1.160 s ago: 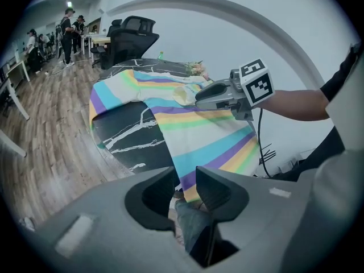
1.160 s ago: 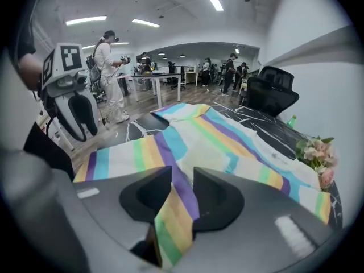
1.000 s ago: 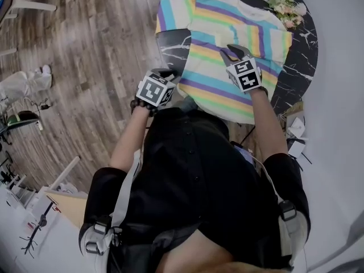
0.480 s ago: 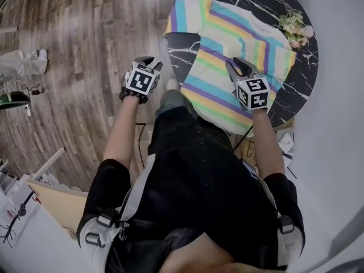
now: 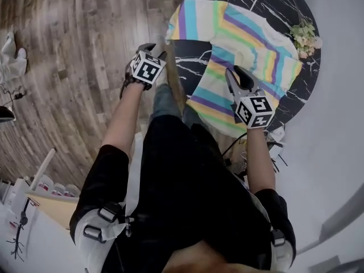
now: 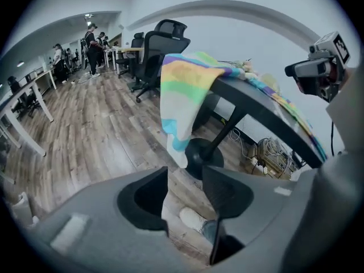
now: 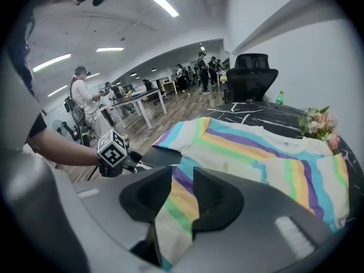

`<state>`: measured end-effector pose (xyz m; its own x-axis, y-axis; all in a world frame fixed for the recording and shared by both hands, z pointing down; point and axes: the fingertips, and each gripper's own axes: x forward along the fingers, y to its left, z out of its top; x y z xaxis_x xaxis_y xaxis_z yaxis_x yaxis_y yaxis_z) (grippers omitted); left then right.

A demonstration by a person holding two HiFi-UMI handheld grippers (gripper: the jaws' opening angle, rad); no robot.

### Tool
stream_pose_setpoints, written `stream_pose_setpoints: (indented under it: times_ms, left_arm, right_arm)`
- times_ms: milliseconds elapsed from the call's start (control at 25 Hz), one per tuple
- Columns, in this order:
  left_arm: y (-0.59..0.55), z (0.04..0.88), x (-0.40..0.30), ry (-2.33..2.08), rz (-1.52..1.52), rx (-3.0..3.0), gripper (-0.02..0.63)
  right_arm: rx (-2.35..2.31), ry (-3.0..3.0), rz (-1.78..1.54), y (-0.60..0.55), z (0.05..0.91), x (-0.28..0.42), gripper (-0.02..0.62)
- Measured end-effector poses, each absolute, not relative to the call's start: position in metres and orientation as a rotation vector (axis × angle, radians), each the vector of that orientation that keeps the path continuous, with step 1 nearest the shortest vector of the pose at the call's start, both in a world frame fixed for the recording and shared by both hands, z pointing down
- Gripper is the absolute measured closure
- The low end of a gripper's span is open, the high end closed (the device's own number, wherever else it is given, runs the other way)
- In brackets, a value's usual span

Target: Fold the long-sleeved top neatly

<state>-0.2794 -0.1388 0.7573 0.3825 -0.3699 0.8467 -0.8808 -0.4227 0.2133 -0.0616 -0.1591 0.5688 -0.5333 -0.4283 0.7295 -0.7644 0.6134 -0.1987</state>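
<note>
The striped long-sleeved top (image 5: 239,38) lies spread on the round black marble table (image 5: 193,58); one sleeve (image 6: 182,90) hangs over the table's left edge. My left gripper (image 5: 156,51) is off the table beside that edge, over the wooden floor. Its jaws (image 6: 185,181) have just been opening and are open, with only floor and a shoe showing between them. My right gripper (image 5: 234,75) hovers over the top's near part. Its jaws (image 7: 182,186) stand apart, and striped cloth shows in the gap without being pinched.
A small bunch of flowers (image 5: 304,36) lies at the table's far right by the top. The table's pedestal base (image 6: 202,152) and cables (image 6: 273,152) are under it. Office chairs (image 6: 156,47), desks and people stand farther off across the wooden floor.
My left gripper has left the top's near hem and moved out to the table's left edge, lower and over the floor. The right gripper has stayed over the top's near part.
</note>
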Motion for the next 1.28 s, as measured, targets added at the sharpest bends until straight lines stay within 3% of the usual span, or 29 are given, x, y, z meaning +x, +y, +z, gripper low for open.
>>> stream_pose_setpoints:
  times_ms: [480,560,640,680,1080,1280]
  left_arm:
    - [-0.172,0.829,-0.259,-1.013,0.927,1.937,0.376]
    - [-0.175,0.831,-0.265,-1.031,0.949,1.92,0.445]
    - [-0.175,0.83,-0.276,-1.057,0.991,1.913,0.558]
    - [-0.174,0.827,-0.284,-1.072,1.013,1.909,0.56]
    - [-0.198,0.74,-0.379,-1.355,1.059,1.877,0.568]
    - [-0.231,0.665,-0.386,-1.476,0.977,1.942,0.569]
  right_arm:
    - [1.062,-2.057,0.691,-0.166,0.578,-0.04,0.474]
    - [1.069,-2.058,0.685,-0.171,0.576,-0.042,0.476]
    - [1.072,-2.065,0.687,-0.175,0.576,-0.047,0.482]
    - [1.071,-2.071,0.69,-0.177,0.576,-0.05,0.483]
    - [1.078,-2.166,0.711,-0.181,0.563,-0.088,0.493]
    - [1.16,-2.224,0.74,-0.182,0.543,-0.077,0.495]
